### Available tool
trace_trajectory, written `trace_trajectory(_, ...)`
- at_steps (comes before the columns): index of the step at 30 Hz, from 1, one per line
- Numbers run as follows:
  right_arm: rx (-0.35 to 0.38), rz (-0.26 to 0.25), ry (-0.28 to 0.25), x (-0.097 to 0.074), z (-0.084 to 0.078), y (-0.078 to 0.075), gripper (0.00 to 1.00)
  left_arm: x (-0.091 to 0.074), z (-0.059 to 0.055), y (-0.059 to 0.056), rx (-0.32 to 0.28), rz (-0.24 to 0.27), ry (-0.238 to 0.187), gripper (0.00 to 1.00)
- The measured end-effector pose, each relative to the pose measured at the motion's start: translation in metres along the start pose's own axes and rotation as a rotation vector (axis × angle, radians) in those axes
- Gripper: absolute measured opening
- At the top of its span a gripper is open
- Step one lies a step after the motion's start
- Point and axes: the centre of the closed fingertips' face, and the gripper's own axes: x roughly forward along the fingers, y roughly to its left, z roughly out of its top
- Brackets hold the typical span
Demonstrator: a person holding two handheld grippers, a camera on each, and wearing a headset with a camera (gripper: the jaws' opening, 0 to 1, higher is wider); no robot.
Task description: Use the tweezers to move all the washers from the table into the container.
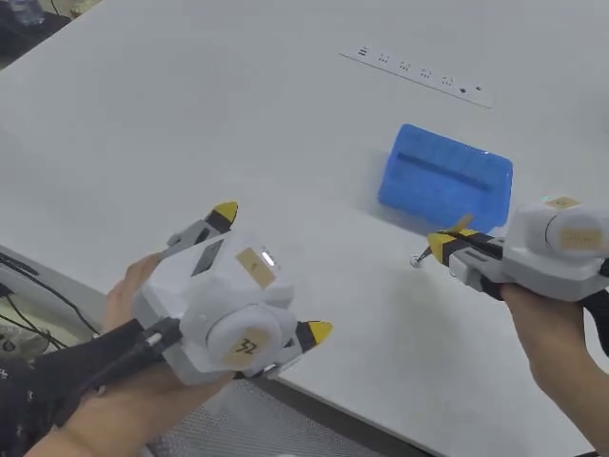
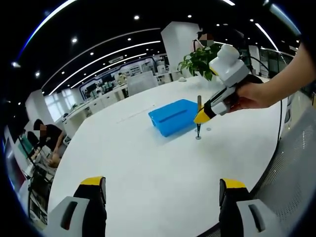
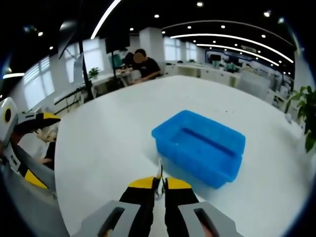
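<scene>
- Sitting on the white table (image 1: 190,114), the blue container (image 1: 445,179) shows me a plain blue inside; any contents are too blurred to tell.
- Right gripper (image 3: 159,183) is clamped on the tweezers (image 2: 198,129), whose tips touch the table just beside the container's near wall, at a small washer (image 1: 417,261) — pinched or not, I cannot tell.
- Left gripper (image 2: 161,183) hovers well apart with its jaws spread wide — a socket strip (image 1: 419,76) lies beyond the container.
</scene>
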Motion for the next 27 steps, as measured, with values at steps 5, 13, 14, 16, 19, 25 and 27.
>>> trace_trajectory(5,-0.004,0.002,0.030,0.001,0.000,-0.003,0.02,0.000,0.000,0.000,0.001,0.000,0.000,0.97)
trace_trajectory(13,0.012,0.007,-0.017,-0.005,0.021,-0.009,0.02,-0.001,0.001,0.001,-0.001,0.004,-0.002,0.97)
trace_trajectory(14,0.007,0.006,-0.028,-0.007,0.028,-0.012,0.02,-0.001,0.001,0.001,0.000,0.004,-0.002,0.97)
trace_trajectory(16,0.000,0.001,-0.045,-0.010,0.037,-0.015,0.02,-0.001,0.000,0.001,0.001,0.003,-0.002,0.97)
trace_trajectory(19,-0.010,-0.013,-0.080,-0.011,0.052,-0.023,0.02,-0.001,0.000,0.001,0.002,0.004,0.001,0.97)
trace_trajectory(25,-0.020,-0.049,-0.133,-0.015,0.078,-0.035,0.02,0.000,0.000,0.001,0.003,0.007,0.004,0.97)
trace_trajectory(27,-0.017,-0.069,-0.144,-0.012,0.082,-0.044,0.02,0.000,0.000,0.001,0.004,0.007,0.005,0.97)
